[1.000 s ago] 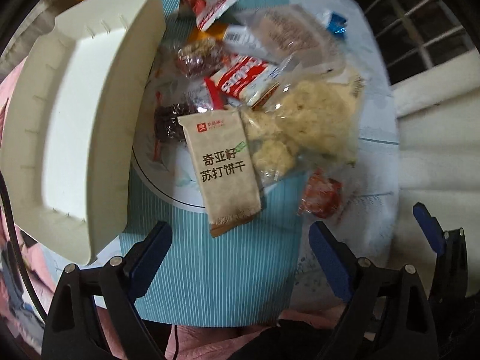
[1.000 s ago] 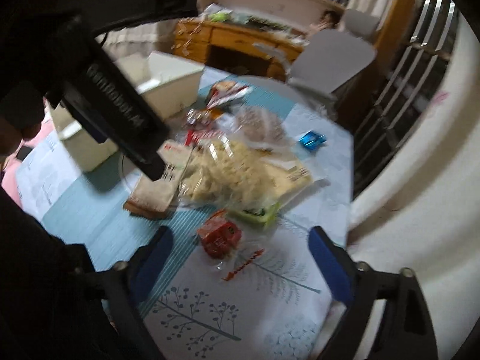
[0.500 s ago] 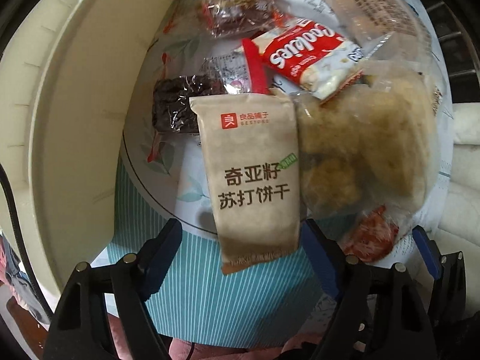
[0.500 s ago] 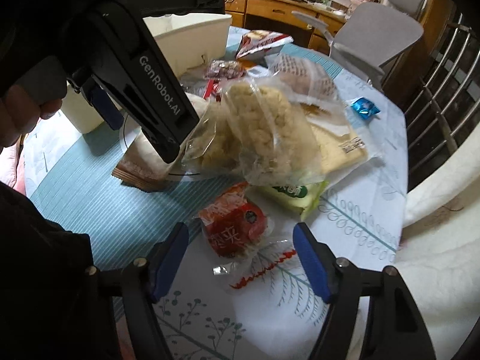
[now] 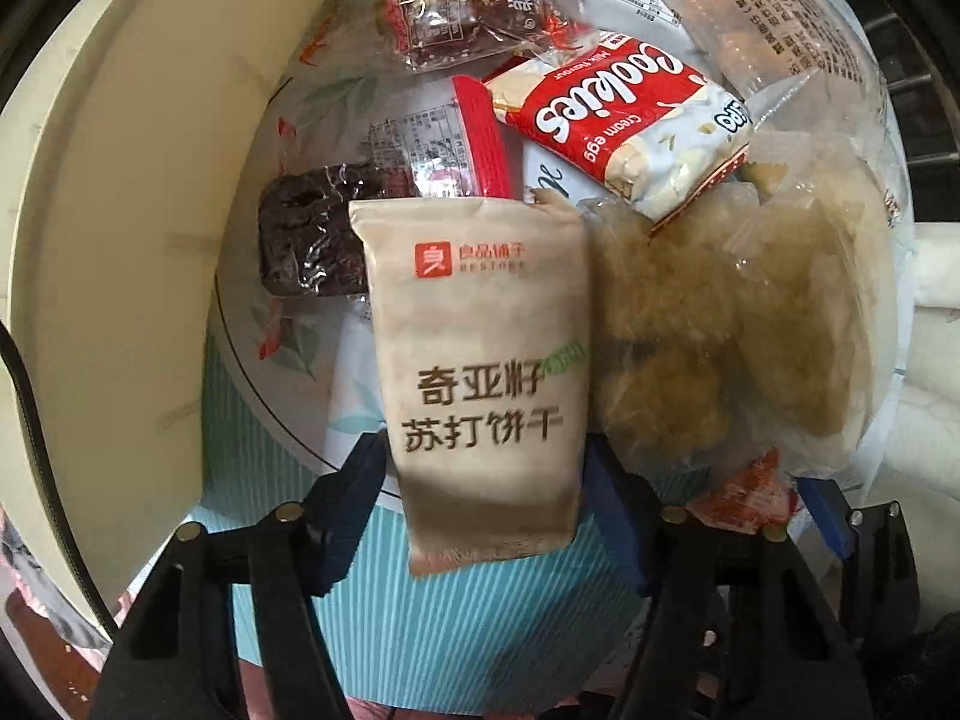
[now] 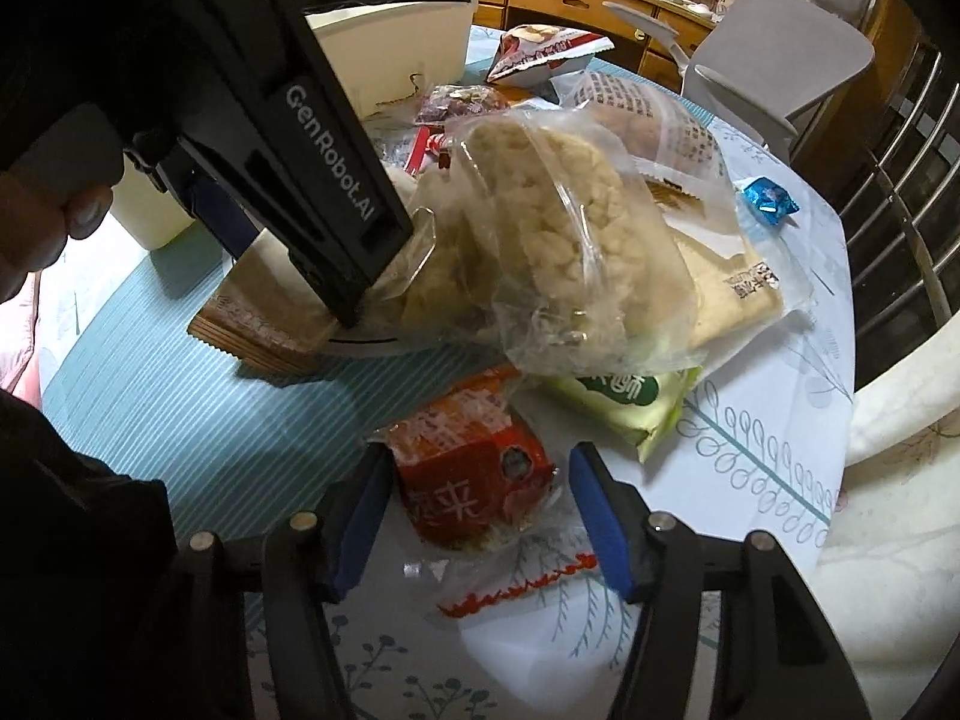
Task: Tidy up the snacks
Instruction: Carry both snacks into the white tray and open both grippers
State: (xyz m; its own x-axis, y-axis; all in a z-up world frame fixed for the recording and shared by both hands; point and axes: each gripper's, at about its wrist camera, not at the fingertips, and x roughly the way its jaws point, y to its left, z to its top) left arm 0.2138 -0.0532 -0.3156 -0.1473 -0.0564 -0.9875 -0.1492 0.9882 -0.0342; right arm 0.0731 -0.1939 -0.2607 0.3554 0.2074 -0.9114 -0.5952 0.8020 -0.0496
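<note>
A brown soda-cracker packet lies on the snack pile, its lower end over the plate rim. My left gripper straddles that lower end, its blue pads on both sides, jaws open. The packet also shows in the right wrist view, under the left gripper's body. A small red snack packet lies on the tablecloth. My right gripper is open around it, one pad on each side. A clear bag of puffed rice cakes rests just beyond; it also shows in the left wrist view.
A cream plastic bin stands left of the plate. The pile holds a red Cookies packet, dark date packets, a green packet and a blue candy. A grey chair and wooden desk stand behind the table.
Both grippers have moved forward and down. The left one now straddles the cracker packet's lower end and has narrowed. The right one has closed in around the red packet.
</note>
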